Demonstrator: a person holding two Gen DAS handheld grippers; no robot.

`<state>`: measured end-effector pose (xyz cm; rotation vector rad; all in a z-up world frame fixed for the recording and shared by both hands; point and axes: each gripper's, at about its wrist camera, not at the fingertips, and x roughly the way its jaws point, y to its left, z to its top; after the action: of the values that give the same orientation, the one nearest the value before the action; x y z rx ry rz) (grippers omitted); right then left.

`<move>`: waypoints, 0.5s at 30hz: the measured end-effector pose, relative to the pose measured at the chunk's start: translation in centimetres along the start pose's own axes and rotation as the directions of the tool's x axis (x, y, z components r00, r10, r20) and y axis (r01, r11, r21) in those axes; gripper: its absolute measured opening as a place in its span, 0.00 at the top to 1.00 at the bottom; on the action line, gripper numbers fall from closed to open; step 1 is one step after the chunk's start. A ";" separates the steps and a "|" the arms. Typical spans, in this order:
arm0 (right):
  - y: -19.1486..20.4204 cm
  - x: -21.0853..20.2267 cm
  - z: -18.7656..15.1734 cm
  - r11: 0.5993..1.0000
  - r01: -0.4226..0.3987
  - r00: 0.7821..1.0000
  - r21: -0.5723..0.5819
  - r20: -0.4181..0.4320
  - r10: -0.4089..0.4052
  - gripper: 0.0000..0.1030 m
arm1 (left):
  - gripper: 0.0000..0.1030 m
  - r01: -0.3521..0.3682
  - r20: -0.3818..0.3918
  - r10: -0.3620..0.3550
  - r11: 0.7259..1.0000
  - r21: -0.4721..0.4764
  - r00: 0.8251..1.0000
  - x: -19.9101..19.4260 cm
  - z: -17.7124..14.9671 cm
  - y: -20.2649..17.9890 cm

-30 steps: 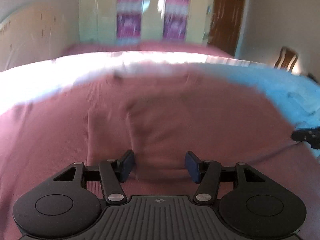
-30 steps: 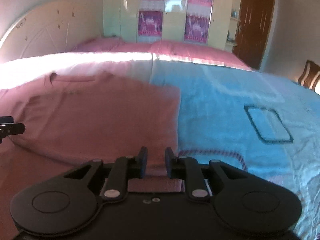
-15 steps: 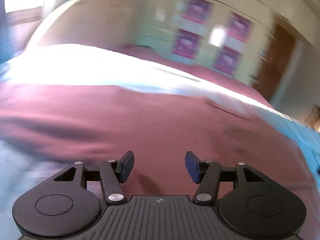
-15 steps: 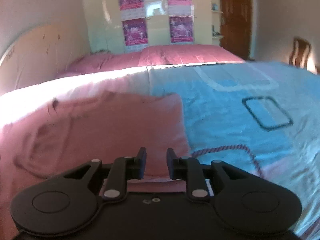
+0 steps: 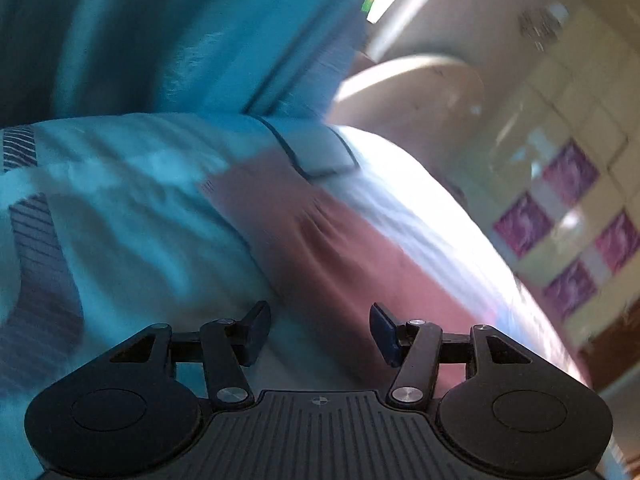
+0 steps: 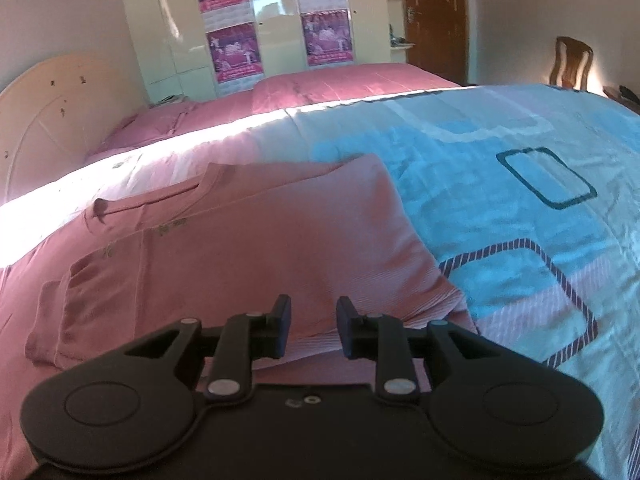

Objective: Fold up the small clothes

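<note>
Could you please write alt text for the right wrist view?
A pink shirt, one side folded over, lies on a blue patterned bedspread. The right gripper hovers at its near edge, open and holding nothing. Behind are pink pillows and a cream wardrobe.

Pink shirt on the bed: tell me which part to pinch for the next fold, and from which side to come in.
Probably pinch the pink shirt at its near hem corner, where the fabric edge lies doubled against the blue bedspread. Come in low from the near side with the right gripper; its jaws are open and empty there.
</note>
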<state>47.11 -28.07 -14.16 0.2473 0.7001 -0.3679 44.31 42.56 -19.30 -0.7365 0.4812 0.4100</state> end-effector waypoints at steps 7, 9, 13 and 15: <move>0.6 -0.4 0.6 0.999 0.036 0.999 -0.003 0.005 -0.036 0.76 | 0.56 0.078 0.074 -0.065 0.978 -0.195 0.995 4.7 2.7 2.9; 0.7 -0.6 0.8 0.999 0.041 0.999 -0.008 0.010 -0.041 0.76 | 0.91 0.077 0.044 -0.068 0.971 -0.227 0.997 5.6 2.7 3.3; 0.7 -0.9 1.0 0.999 0.038 0.999 -0.008 0.011 -0.038 0.76 | 0.92 0.136 0.088 -0.129 0.987 -0.086 0.988 4.7 2.2 -0.8; 0.8 -1.2 1.1 0.999 0.035 0.999 -0.018 0.018 -0.034 0.76 | 0.91 0.191 0.055 -0.193 0.981 0.042 0.980 4.3 1.3 -4.9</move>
<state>47.25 -27.47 -12.48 0.2146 0.6910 -0.3959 50.68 41.01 -18.25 -0.7266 0.3575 0.2413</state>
